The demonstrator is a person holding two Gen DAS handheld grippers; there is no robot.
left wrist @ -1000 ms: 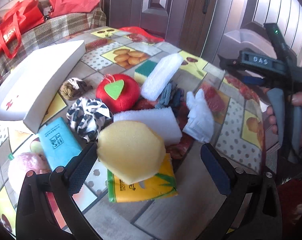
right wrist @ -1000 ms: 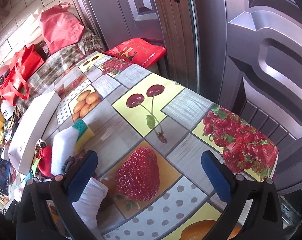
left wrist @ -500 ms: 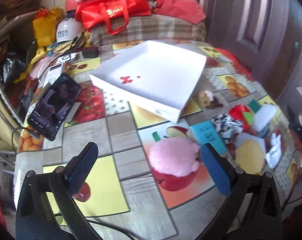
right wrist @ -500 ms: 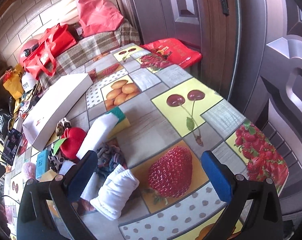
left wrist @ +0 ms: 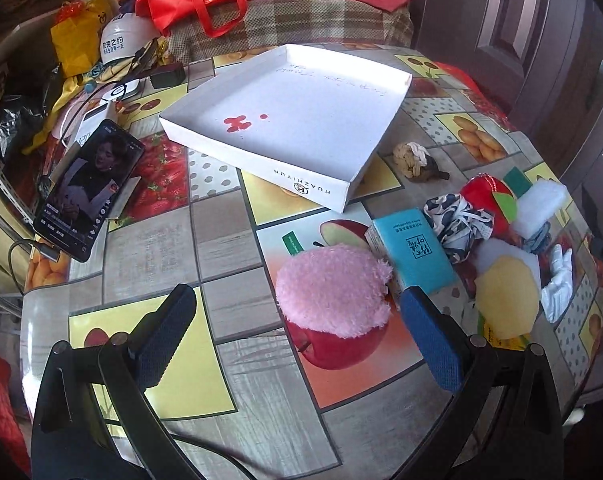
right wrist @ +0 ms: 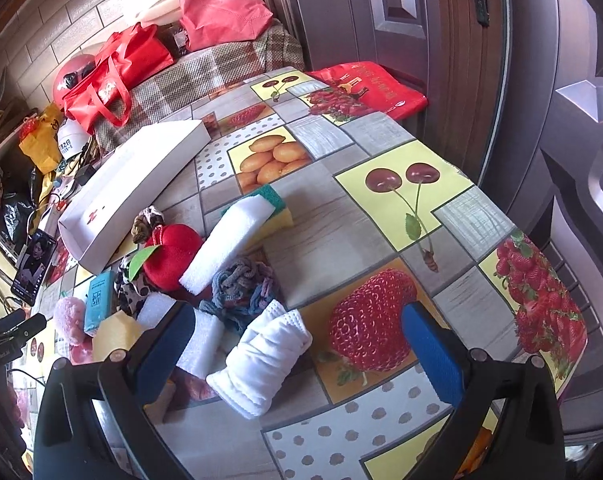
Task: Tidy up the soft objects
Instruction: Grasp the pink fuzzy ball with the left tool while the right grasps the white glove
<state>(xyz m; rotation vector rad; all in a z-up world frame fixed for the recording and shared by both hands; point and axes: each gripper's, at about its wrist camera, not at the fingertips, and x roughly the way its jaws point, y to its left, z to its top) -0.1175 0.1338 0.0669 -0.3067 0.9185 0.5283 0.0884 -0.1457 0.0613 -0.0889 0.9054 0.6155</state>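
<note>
1. Step, as I read it: approach before the first pick. The white box tray (left wrist: 301, 120) holds nothing, and every soft item lies on the tabletop (left wrist: 237, 360) outside it.
2. Your left gripper (left wrist: 301, 334) is spread wide and holds nothing. The pink plush puff (left wrist: 333, 290) sits between its fingers and a little ahead, no contact visible. It rests on the tabletop just in front of the tray's near corner.
3. Next move, my call: go forward and down so the pads straddle the puff, close gently, lift, then carry it over the tray wall. The teal tissue pack (left wrist: 411, 248) touches the puff's right side, so keep the right finger clear of it.
4. Your right gripper (right wrist: 297, 348) is also spread and holds nothing. It hovers over the rolled white towel (right wrist: 261, 360), which lies between its fingers, beside the grey-blue knitted cord bundle (right wrist: 241, 290).
5. Materials:
   - puff: fluffy, rounded, will compress a lot
   - towel: waffle-textured cloth, rolled
   - white foam blocks (right wrist: 225, 246): rectangular and porous
   - yellow sponge (left wrist: 505, 296): rounded
   - red plush apple (right wrist: 171, 254): felt leaf
   - black-white patterned cloth (left wrist: 457, 224): crumpled
6. The tray is stiff white cardboard with low walls; the tabletop is a glossy fruit-print cover, likely slippery.
</note>
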